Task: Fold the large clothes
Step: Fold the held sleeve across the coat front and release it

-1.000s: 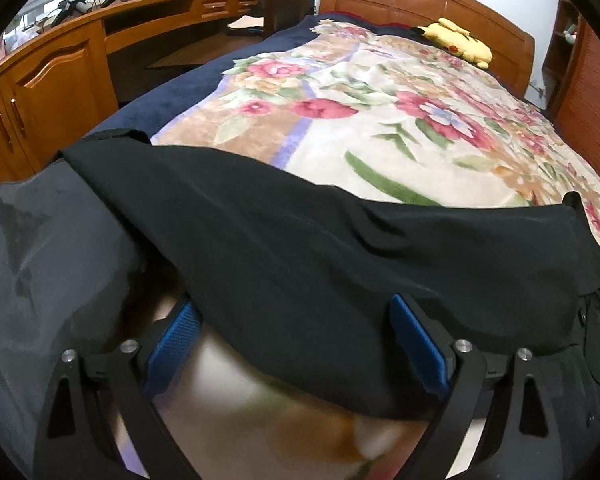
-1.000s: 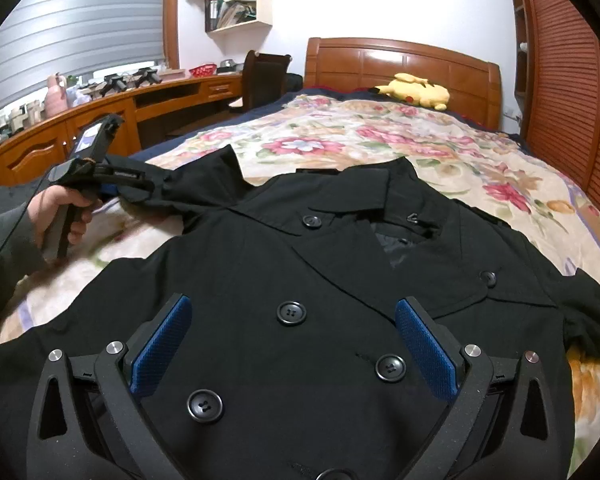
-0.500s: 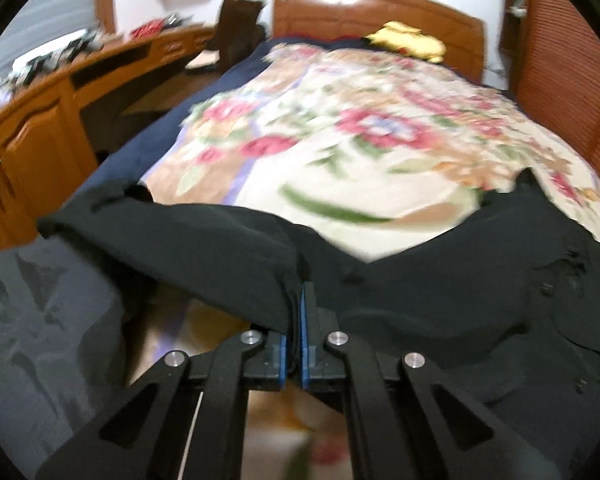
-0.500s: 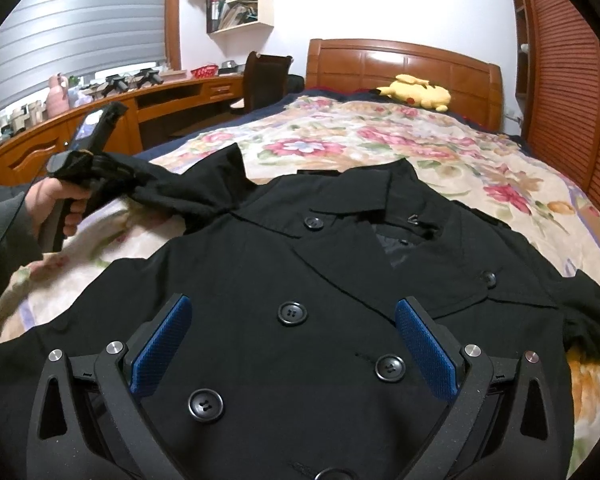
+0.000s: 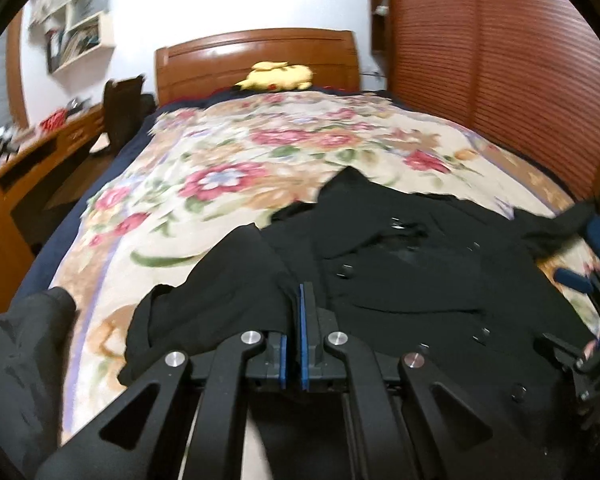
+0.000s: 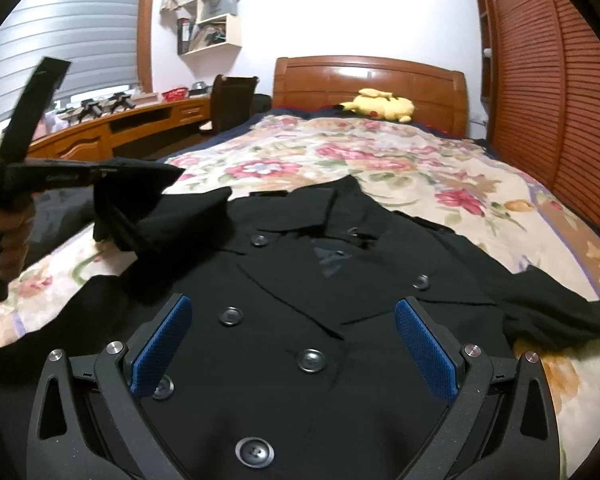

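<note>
A black double-breasted coat [image 6: 308,312] lies front up on the floral bedspread [image 6: 380,160]. My left gripper [image 5: 300,300] is shut on the coat's left sleeve [image 5: 228,292] and holds it lifted above the bed, over the coat's left side. In the right wrist view the left gripper [image 6: 100,178] shows at the left with the sleeve [image 6: 140,216] hanging from it. My right gripper [image 6: 296,328] is open and empty, low over the coat's buttoned front. It also shows at the right edge of the left wrist view [image 5: 596,300].
A yellow plush toy [image 6: 376,106] lies by the wooden headboard [image 6: 368,80]. A wooden desk [image 6: 112,132] and dark chair [image 6: 232,100] stand left of the bed. A slatted wooden wardrobe [image 6: 560,100] lines the right side.
My left gripper closed on the sleeve, then lifted it and swung it right, toward the coat's body. My right gripper stayed open over the coat front.
</note>
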Available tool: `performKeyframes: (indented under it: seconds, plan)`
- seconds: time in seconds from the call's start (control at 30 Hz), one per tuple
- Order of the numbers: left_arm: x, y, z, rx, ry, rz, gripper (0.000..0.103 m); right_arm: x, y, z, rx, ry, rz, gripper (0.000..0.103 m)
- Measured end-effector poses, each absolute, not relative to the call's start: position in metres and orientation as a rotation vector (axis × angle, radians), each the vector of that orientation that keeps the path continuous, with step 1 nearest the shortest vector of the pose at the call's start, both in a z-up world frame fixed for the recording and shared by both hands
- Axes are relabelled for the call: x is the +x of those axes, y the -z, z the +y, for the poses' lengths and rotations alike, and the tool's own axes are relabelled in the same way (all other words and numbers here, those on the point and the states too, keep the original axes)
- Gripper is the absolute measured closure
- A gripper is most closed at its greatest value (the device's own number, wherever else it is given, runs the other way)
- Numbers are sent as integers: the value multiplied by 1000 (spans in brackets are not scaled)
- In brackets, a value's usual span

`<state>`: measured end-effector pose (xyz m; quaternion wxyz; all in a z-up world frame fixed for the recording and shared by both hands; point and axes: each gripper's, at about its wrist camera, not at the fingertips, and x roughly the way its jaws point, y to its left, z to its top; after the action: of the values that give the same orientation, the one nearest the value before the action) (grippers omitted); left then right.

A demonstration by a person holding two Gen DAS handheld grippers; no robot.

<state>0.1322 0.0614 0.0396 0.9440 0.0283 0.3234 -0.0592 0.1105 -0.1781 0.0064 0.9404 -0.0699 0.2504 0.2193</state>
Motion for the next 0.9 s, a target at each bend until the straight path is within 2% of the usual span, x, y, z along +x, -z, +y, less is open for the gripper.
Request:
performKeyframes:
  seconds: [0.33, 0.43, 0.6, 0.73, 0.9]
  plan:
    - [108, -8, 24, 53, 146, 713, 93, 110, -4, -193, -135, -420, 520, 0]
    - [97, -6, 19, 59, 141, 703, 86, 110, -3, -193, -136, -420, 523, 0]
    - [78, -3, 13, 70, 144, 674, 67, 109, -1, -190, -142, -422, 534, 0]
    - [64, 0, 10, 73, 158, 649, 62, 108, -3, -187, -145, -426, 536, 0]
    - [52, 2, 16, 56, 170, 625, 48, 109, -5, -179, -140, -449, 528, 0]
